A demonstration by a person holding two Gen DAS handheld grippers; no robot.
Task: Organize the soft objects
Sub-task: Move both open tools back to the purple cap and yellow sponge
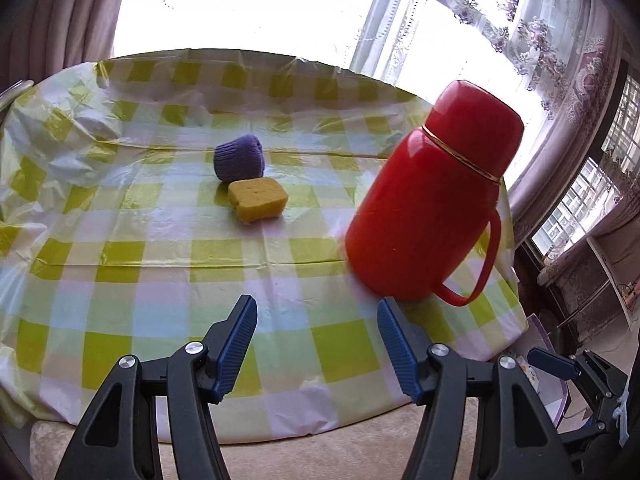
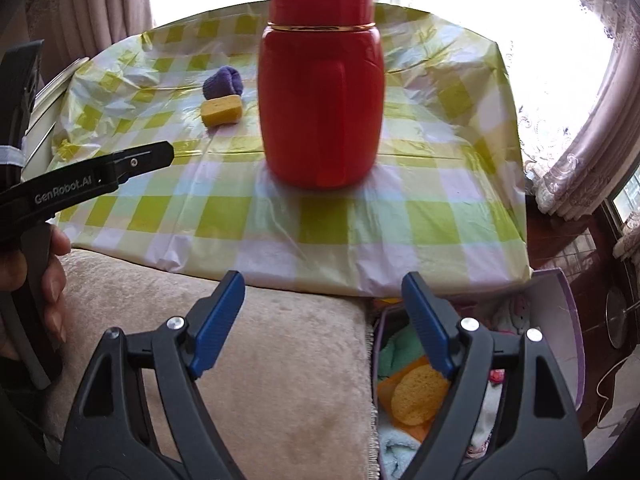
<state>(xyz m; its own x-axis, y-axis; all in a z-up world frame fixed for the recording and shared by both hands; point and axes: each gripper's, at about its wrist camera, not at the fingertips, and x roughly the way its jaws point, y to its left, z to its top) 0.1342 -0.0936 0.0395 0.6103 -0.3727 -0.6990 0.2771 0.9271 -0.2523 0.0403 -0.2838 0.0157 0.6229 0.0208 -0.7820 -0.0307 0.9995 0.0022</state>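
A purple knitted soft piece [image 1: 239, 158] [image 2: 222, 80] and a yellow sponge [image 1: 258, 199] [image 2: 222, 110] lie touching each other on the checked tablecloth [image 1: 160, 264] [image 2: 440, 216]. My left gripper [image 1: 316, 308] hangs open over the table's near part with nothing between its fingers, well short of both. It shows from the side in the right wrist view as the left gripper [image 2: 160, 156], held by a hand [image 2: 52, 280]. My right gripper [image 2: 324, 280] is open and empty, above the table's front edge and a purple-walled box [image 2: 560, 320] that holds a round yellow sponge [image 2: 416, 398] and cloths.
A tall red flask [image 1: 432, 196] [image 2: 320, 100] with a handle stands on the table, to the right of the two soft pieces. A beige cushion [image 2: 260, 360] lies in front of the table, left of the box. Curtains and windows are behind and to the right.
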